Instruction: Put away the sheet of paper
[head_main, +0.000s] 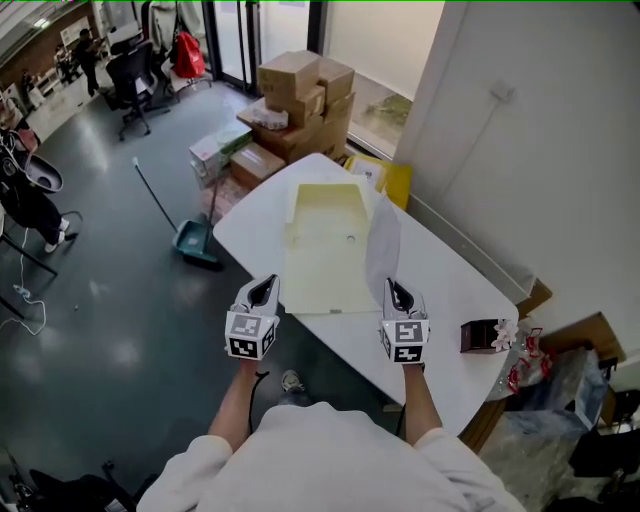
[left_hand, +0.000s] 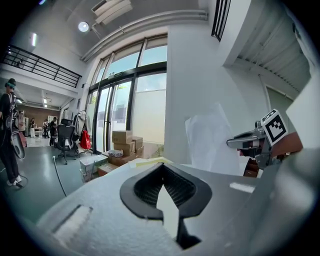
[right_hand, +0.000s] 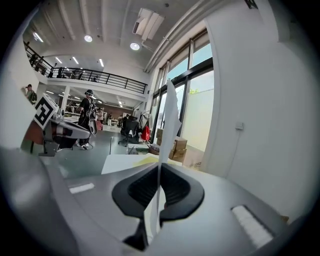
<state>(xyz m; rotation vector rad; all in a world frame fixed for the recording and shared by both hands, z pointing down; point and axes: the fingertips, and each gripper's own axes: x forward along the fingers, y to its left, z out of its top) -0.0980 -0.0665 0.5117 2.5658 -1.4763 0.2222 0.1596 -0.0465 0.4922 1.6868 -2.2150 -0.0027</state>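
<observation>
A white sheet of paper (head_main: 382, 245) stands upright on its edge above the white table (head_main: 455, 290), with my right gripper (head_main: 395, 285) shut on its near edge. In the right gripper view the sheet (right_hand: 169, 125) rises straight up from between the pads. An open pale yellow folder (head_main: 325, 250) lies flat on the table just left of the sheet. My left gripper (head_main: 266, 282) hovers at the table's near edge, left of the folder. Its tips meet (left_hand: 161, 166) with nothing visibly held. The left gripper view shows the sheet (left_hand: 210, 142) and the right gripper (left_hand: 245, 142) off to its right.
Stacked cardboard boxes (head_main: 300, 100) sit beyond the table's far end. A broom and dustpan (head_main: 195, 240) lie on the floor to the left. A small dark box with a flower (head_main: 485, 335) stands near the table's right edge. A white wall (head_main: 540, 130) runs close along the right.
</observation>
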